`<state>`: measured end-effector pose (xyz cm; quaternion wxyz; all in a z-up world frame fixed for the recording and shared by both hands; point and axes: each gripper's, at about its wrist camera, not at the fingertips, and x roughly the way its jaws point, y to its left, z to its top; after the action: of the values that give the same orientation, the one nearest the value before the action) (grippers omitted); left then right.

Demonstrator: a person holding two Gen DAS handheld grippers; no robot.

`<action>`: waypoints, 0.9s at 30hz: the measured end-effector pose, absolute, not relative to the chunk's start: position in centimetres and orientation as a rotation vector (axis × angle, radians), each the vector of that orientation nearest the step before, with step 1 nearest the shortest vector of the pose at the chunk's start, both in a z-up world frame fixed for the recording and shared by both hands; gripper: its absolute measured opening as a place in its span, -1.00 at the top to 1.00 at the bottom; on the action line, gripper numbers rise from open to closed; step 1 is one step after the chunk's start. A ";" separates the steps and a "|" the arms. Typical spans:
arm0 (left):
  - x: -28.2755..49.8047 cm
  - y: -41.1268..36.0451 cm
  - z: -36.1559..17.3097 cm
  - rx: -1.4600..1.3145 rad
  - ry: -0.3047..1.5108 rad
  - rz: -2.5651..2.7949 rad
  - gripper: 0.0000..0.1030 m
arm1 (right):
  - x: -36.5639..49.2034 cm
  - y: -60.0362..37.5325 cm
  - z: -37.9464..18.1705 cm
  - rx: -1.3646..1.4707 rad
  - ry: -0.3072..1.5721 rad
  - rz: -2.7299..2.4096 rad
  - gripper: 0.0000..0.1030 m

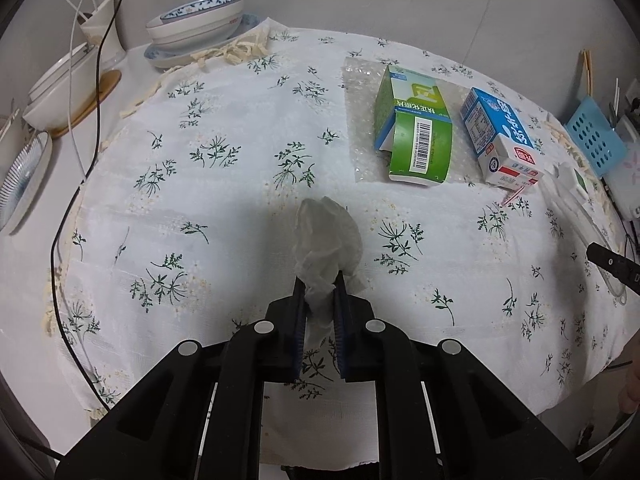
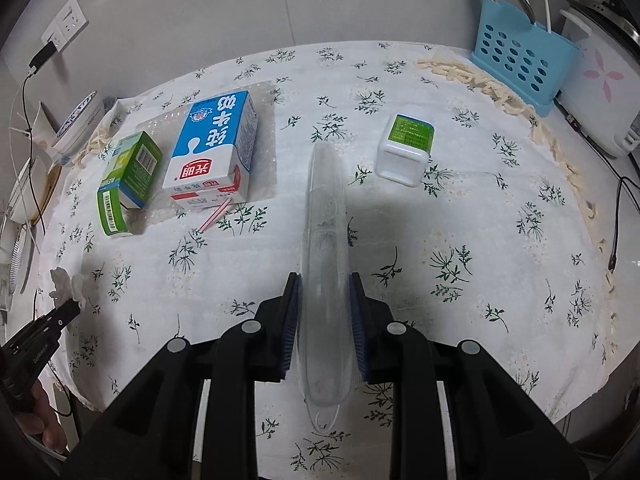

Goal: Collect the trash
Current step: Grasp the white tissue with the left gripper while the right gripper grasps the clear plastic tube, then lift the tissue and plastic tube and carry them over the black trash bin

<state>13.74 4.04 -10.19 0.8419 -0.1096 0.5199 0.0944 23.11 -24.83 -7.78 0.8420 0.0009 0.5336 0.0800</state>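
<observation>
My left gripper [image 1: 319, 286] is shut on a crumpled white tissue [image 1: 326, 236], held just above the flowered tablecloth [image 1: 208, 208]. My right gripper [image 2: 325, 280] is shut on a long clear plastic case [image 2: 325, 216] that sticks out ahead of its blue pads. A green carton [image 1: 416, 128] and a blue-and-white milk carton [image 1: 500, 136] lie on a sheet of bubble wrap [image 1: 360, 92] at the far right in the left wrist view. A pink straw [image 2: 216, 216] lies by the milk carton [image 2: 212, 148]. The left gripper [image 2: 70, 306] with the tissue [image 2: 66, 282] also shows at the left edge of the right wrist view.
Stacked bowls [image 1: 196, 20] and plates [image 1: 24, 176] stand at the table's left edge, with a black cable [image 1: 72, 208] trailing past. A small white container with a green label [image 2: 406, 148] sits ahead of the right gripper. A blue perforated holder [image 2: 524, 56] and a white appliance [image 2: 600, 92] stand at the far right.
</observation>
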 end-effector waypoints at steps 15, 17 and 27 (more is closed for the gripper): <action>11.0 3.4 -9.2 -0.236 1.083 0.170 0.79 | 20.0 -24.7 -6.1 0.013 1.094 0.169 0.55; 10.7 3.3 -9.0 -0.237 1.078 0.165 0.79 | 19.6 -24.6 -5.8 0.016 1.090 0.169 0.55; 8.8 2.7 -8.1 -0.250 1.064 0.135 0.79 | 17.4 -23.7 -4.8 0.033 1.073 0.178 0.55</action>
<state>8.80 2.72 -8.14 0.8521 -0.1187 0.5057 0.0642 17.41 -23.74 -4.83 0.8557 0.0155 0.5103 0.0846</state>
